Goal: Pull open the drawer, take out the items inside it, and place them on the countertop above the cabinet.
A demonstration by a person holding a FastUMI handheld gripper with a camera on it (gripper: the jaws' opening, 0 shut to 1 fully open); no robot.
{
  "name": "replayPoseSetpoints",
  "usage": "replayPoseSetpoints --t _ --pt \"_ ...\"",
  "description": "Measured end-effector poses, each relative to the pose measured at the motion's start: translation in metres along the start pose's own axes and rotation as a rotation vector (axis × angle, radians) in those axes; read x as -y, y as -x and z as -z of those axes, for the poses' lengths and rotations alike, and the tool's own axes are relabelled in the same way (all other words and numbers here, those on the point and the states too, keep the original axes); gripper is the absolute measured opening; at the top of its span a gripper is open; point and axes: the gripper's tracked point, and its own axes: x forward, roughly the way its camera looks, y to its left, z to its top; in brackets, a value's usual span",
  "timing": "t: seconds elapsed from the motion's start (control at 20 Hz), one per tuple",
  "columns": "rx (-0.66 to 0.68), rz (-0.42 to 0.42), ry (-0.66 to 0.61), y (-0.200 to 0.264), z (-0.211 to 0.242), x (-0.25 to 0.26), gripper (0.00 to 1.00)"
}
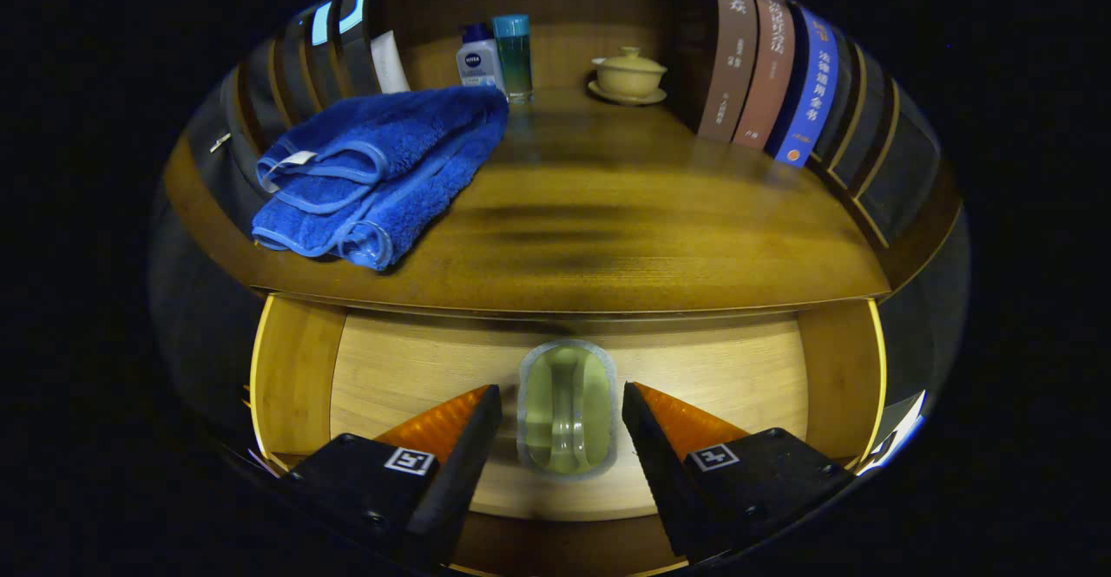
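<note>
Gripper view: your gripper (562,408) hangs over the open drawer (299,369), fingers spread wide, one on each side of the clear container (567,410) lying on the drawer floor. Neither finger looks to be touching it; small gaps show both sides, so nothing is held. The container is pale greenish, with a ridge down its middle; can't tell what it is exactly. It sits between the fingers, long axis pointing away from you, so your straddle lines up for a squeeze across its narrow width, probably why you came in this way. It looks like the only item in the visible part of the drawer. Beyond the fingers, the countertop (608,213) overhangs the drawer's back. A folded blue towel (382,169) lies on its left part, edge near the front lip. Two bottles (495,58) stand at the back just past the towel, a lidded cup on a saucer (628,74) to their right, books (768,69) upright along the right side. The middle of the counter is bare, likely your drop zone. Next, by my read: close on the container, lift clear of the overhang.
</note>
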Motion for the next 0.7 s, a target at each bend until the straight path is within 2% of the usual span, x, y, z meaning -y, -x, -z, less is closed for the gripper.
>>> replayPoseSetpoints --t 0.05,0.3,0.35,0.4,0.7 --pt "-0.022 0.008 0.001 -0.007 0.003 0.002 0.88" --pt "-0.088 0.033 0.033 -0.03 0.017 0.003 0.5" --pt "-0.093 0.027 0.03 -0.012 0.01 0.001 0.42" --pt "-0.083 0.021 0.026 -0.035 0.015 0.002 0.21" --pt "-0.046 0.01 0.021 -0.012 0.016 0.002 0.21"
